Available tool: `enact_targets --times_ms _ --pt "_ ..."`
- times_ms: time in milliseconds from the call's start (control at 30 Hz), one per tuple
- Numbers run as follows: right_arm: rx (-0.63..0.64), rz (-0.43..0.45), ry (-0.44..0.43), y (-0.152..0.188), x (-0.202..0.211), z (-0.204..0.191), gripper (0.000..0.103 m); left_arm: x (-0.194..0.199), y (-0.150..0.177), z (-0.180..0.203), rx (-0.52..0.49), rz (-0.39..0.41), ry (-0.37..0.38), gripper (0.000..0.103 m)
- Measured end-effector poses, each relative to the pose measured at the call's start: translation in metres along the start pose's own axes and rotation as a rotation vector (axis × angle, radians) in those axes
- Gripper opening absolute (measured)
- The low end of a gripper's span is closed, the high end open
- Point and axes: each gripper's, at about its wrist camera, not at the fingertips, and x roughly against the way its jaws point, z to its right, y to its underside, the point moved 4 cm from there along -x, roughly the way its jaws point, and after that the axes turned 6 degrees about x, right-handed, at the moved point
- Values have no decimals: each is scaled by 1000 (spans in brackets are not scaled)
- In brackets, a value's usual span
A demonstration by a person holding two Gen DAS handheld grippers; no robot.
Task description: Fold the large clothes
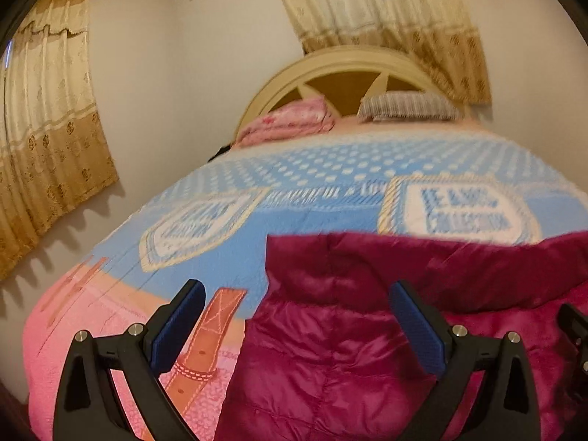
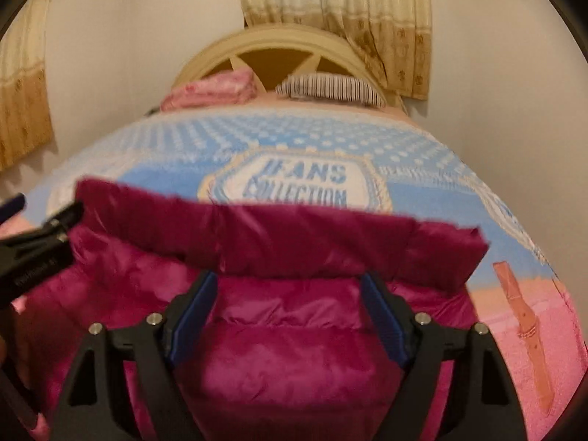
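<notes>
A magenta puffer jacket (image 1: 367, 330) lies on the near end of the bed, with its collar folded over along the far edge (image 2: 279, 239). My left gripper (image 1: 297, 325) is open wide over the jacket's left edge; its right pad (image 1: 419, 330) is above the fabric and its left pad (image 1: 176, 327) is over the bedspread. My right gripper (image 2: 288, 316) is open just above the jacket's middle, below the collar, and its pads do not press on the fabric. The left gripper's tip (image 2: 40, 235) shows at the left edge of the right wrist view.
The bed carries a blue, white and pink bedspread (image 1: 330, 169) with printed lettering. A folded pink blanket (image 1: 290, 121) and a striped pillow (image 1: 408, 106) sit by the cream headboard (image 2: 279, 44). Beige curtains (image 1: 47, 117) hang on the white walls.
</notes>
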Motion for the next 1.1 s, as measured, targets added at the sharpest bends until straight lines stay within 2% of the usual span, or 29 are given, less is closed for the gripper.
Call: enact_targets --times_ms 133,233,433,567,1100 --pt "-58 -54 31 12 -29 22 82 -40 17 -3 31 -115 -6 101" --pt "-97 -71 19 16 -41 34 82 -61 28 -6 76 -185 12 101" --pt "-109 -83 11 20 -53 36 84 -70 33 3 47 -192 8 101" --pt "-126 -89 -2 24 -55 36 85 -80 39 3 57 -231 17 101" --pt "-137 -126 -16 28 -68 35 87 -89 46 11 3 -280 -18 102"
